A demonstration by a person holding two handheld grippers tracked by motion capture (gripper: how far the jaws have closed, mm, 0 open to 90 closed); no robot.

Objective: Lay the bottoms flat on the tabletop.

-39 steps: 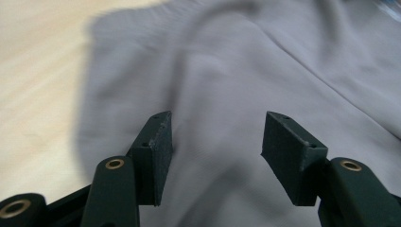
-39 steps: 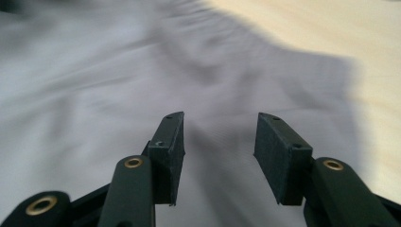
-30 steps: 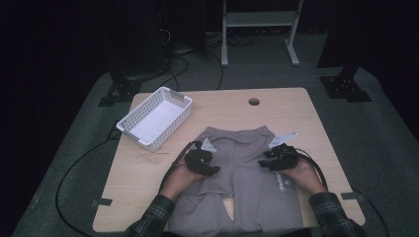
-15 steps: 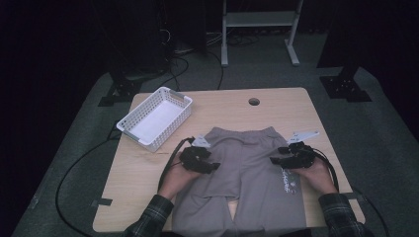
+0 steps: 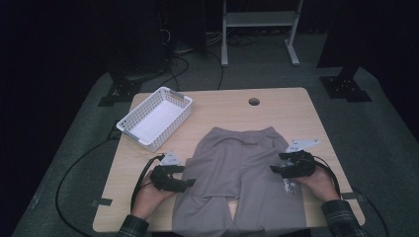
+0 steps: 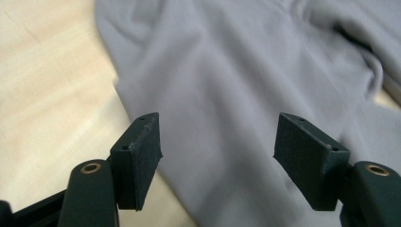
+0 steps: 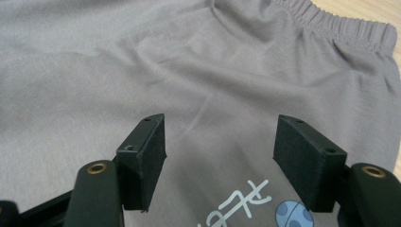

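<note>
One wooden table (image 5: 222, 106) (dark room around), grey trousers (image 5: 237, 168), white basket (image 5: 155, 118).

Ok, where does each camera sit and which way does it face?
High view: above the person's side, facing forward and down on the table; forearms and both hand-held grippers show.
Left gripper view: rides the left hand-held gripper, open jaws over the trousers' edge.
Right gripper view: rides the right hand-held gripper, facing the waistband.
All share the trousers.

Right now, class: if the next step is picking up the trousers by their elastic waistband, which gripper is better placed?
Probably the right gripper: its view shows the trousers' waistband just ahead. The left gripper sits lower, at the trousers' side edge.
</note>
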